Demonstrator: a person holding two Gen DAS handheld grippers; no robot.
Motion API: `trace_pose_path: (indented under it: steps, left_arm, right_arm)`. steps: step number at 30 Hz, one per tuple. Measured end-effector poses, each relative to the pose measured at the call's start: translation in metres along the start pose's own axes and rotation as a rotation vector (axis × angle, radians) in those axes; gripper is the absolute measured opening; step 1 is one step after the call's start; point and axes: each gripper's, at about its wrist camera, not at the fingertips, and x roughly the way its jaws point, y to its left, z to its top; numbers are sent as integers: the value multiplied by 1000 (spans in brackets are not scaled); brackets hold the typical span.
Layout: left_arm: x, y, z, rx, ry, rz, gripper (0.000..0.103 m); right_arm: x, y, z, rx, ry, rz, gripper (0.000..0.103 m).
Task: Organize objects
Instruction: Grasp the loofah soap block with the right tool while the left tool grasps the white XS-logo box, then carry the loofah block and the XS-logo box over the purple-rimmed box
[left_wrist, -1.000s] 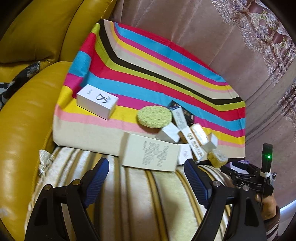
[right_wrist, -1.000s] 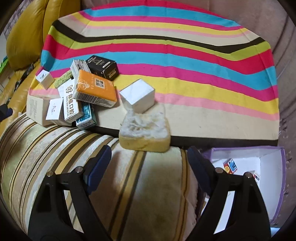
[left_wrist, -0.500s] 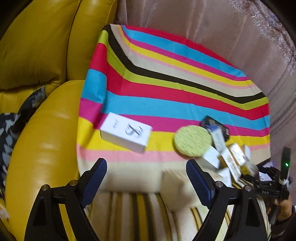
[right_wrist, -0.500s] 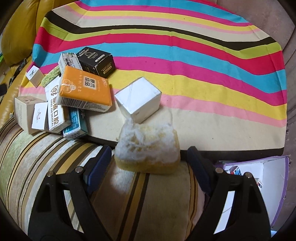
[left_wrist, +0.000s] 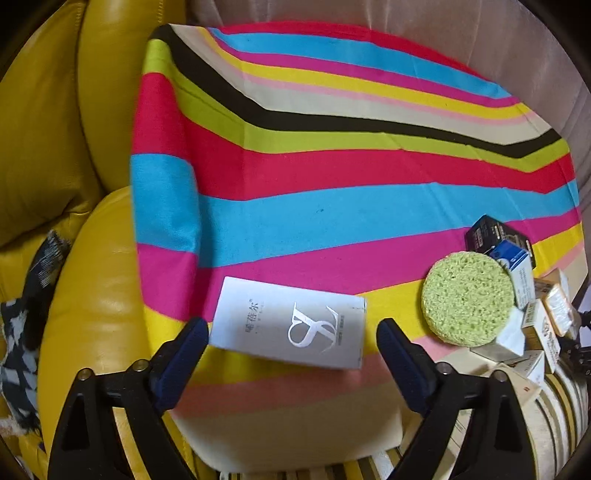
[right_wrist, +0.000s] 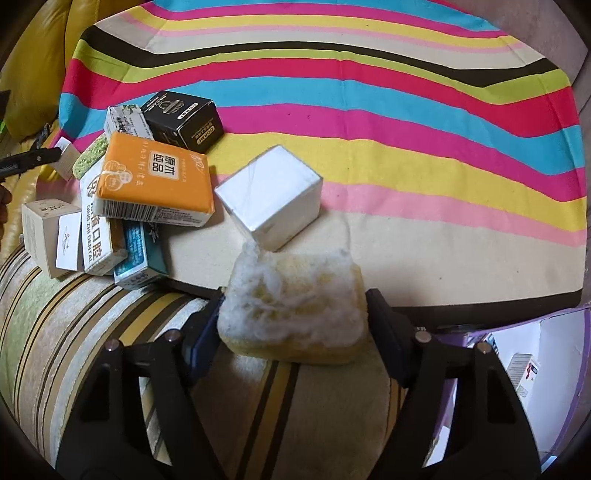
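Yellow sponge (right_wrist: 295, 314), rectangular, white fibrous top, lies at the striped cloth's (right_wrist: 406, 258) edge between the closing right gripper (right_wrist: 295, 332) jaws. Grey-white carton (left_wrist: 288, 328), silver monogram, lies flat between the widening left gripper (left_wrist: 291, 354) jaws, untouched.

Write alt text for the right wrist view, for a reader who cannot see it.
The right gripper is closing around a yellow sponge with a fuzzy white top, at the near edge of a striped cloth. A white cube box sits just beyond, with a pile of small cartons to the left.
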Motion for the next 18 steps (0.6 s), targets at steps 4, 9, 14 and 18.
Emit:
trace_pose_path:
  steps: [4,9,14,18]
  left_arm:
    - [12,1,-2,-10,37,-13,96]
    - [14,4,-6,-15,43,-44,87]
    - [1,1,-11,-18,16,-45,87]
    - [-22,-3,-17,-31,-24,-27,87]
  right_arm:
    - [1,0,3,-4,-7,-6,75]
    - [5,0,6,-13,-15,-20,71]
    - [0,3,0,-17,-23,-26,69]
    - [-7,7,-6,-20,-44,-37,69]
